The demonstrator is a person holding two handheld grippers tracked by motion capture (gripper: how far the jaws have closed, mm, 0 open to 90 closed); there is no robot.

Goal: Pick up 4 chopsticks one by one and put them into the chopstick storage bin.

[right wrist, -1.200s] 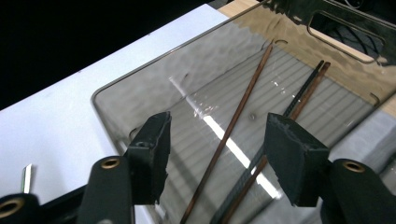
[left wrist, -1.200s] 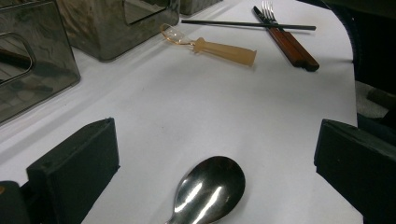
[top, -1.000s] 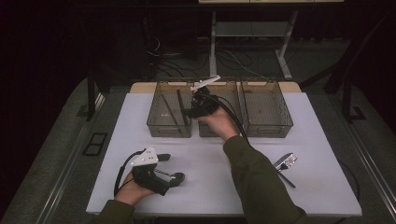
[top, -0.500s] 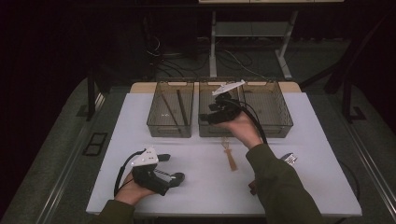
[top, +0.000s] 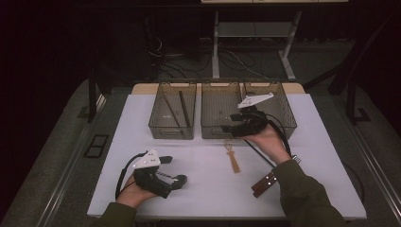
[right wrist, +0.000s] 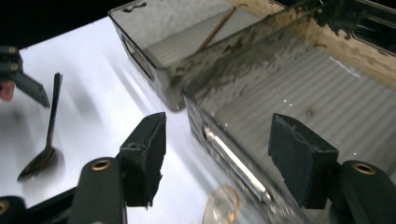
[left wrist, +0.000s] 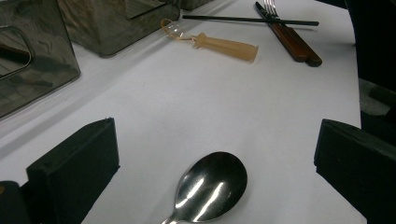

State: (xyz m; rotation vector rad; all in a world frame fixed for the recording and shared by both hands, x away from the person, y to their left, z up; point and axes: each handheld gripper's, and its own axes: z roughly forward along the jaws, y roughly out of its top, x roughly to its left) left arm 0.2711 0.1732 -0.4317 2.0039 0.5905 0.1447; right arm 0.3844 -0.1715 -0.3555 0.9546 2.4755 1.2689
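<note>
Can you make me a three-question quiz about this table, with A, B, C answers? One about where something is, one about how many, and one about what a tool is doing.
1. Where is the metal spoon?
A. In a bin
B. On the white table, between the left tool's jaws
C. On the floor

2. How many clear bins stand at the back of the table?
A. Three
B. Two
C. Five

3. What is the right tool doing?
A. Squeezing a fork
B. Squeezing a spoon
C. Open, with nothing gripped

Answers:
1 B, because the left gripper view shows the spoon's bowl lying on the table between the two black jaws.
2 A, because the high view shows three bins side by side.
3 C, because the right gripper view shows its jaws apart, with a bin's front wall beyond them.
</note>
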